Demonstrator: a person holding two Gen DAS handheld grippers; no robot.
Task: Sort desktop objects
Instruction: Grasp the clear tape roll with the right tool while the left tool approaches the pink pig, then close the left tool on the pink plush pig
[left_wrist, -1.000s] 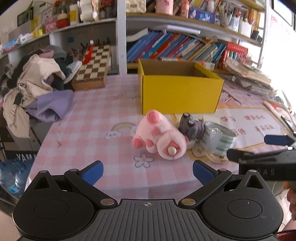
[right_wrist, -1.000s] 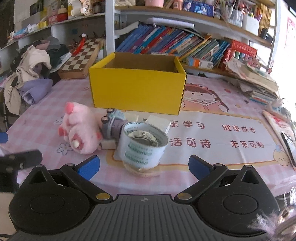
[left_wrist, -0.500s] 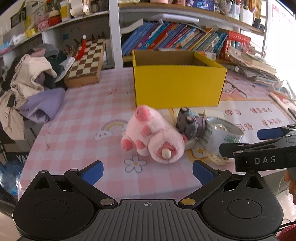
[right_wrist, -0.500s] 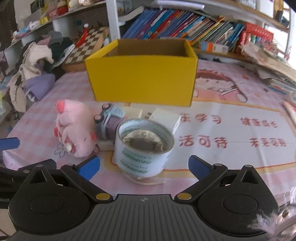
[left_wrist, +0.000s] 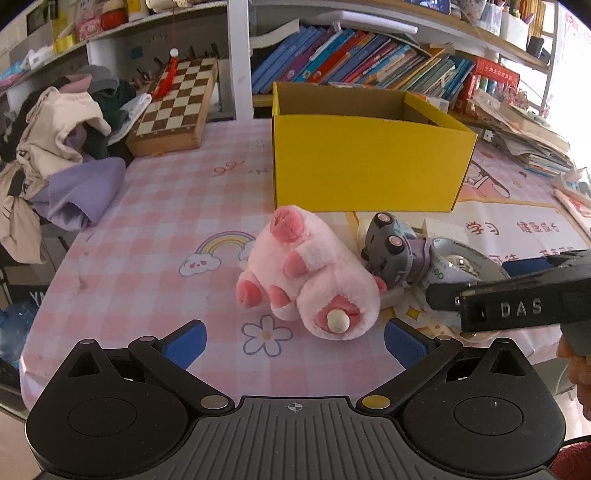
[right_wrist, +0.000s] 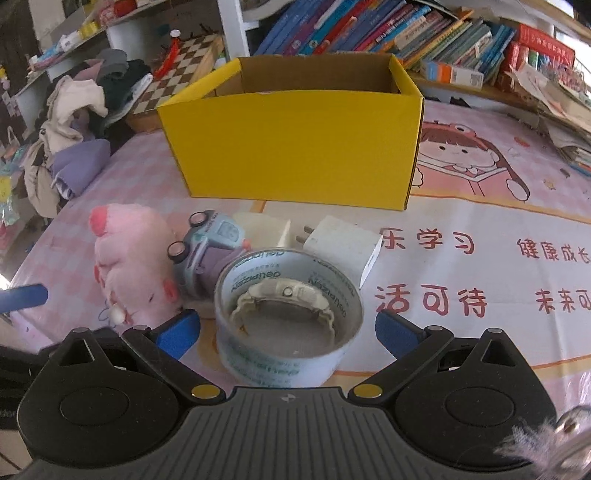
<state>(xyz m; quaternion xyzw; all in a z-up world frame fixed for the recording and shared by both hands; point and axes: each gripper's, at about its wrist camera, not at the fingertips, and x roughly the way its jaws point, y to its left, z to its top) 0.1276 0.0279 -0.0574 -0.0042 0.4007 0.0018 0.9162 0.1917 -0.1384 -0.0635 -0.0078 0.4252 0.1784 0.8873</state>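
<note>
Yellow box (right_wrist: 295, 147) sits far-centre w/ the soft, light pink plush (left_wrist: 310, 284) near-left before my spread left gripper (left_wrist: 293, 341), and the stiff, light tape roll (right_wrist: 288, 314), best pinched across its wall, between my spread right gripper (right_wrist: 288, 328) tips.

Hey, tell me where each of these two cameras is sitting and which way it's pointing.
Left wrist: on the left gripper, looking forward over the table at the pink plush toy; its own open fingers show, plus the right gripper entering from the right.
Right wrist: on the right gripper, looking at the tape roll between its open fingers; a blue fingertip of the left gripper shows at left.
Shared: plush toy, tape roll, toy car, yellow box.
</note>
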